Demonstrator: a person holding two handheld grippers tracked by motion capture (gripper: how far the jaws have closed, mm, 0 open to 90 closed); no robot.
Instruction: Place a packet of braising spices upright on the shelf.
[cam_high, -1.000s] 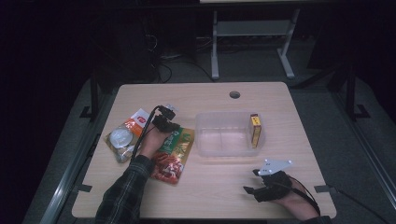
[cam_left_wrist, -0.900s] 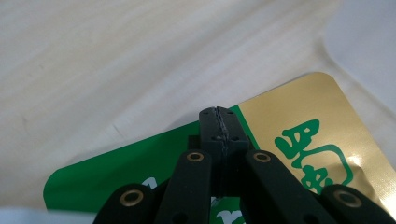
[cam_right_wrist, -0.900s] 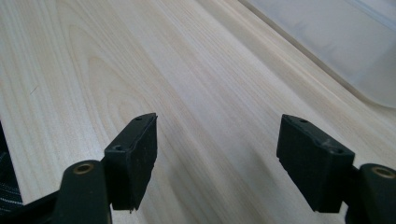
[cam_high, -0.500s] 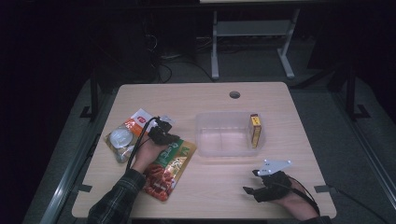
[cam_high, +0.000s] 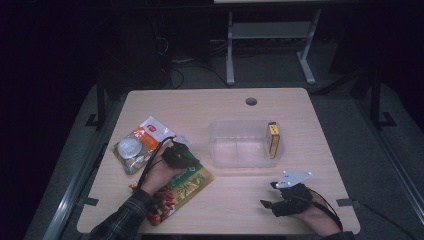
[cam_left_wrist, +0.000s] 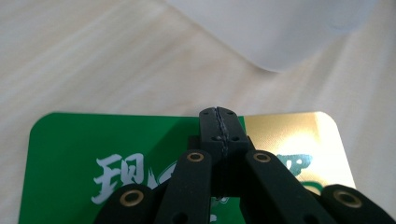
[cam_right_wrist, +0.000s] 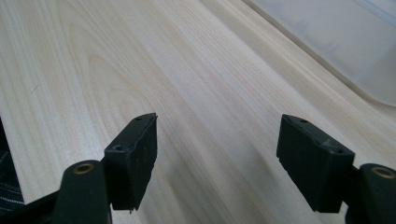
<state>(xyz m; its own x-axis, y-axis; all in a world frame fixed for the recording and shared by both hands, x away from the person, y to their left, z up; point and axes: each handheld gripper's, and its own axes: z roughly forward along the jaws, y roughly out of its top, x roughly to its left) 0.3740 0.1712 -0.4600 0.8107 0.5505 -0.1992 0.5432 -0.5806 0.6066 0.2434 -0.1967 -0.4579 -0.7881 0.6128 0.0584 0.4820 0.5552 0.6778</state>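
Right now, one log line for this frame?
left tool: shut on green snack bag | right tool: open, idle over table | clear bin: yellow box inside

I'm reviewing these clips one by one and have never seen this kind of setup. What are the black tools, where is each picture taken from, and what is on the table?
A person sits at a wooden table with a hand-held two-jaw gripper in each hand; there is no robot arm.

The high view looks down from above the person's side. The other two pictures come from cameras riding on the grippers, looking along their black jaws.

The left gripper has its jaws pressed together on the edge of a green and gold snack bag; whether it pinches the bag cannot be told for sure. The right gripper is open over bare wood.

Also on the table: a clear plastic tub with a small yellow box inside, and an orange and white packet at the left.
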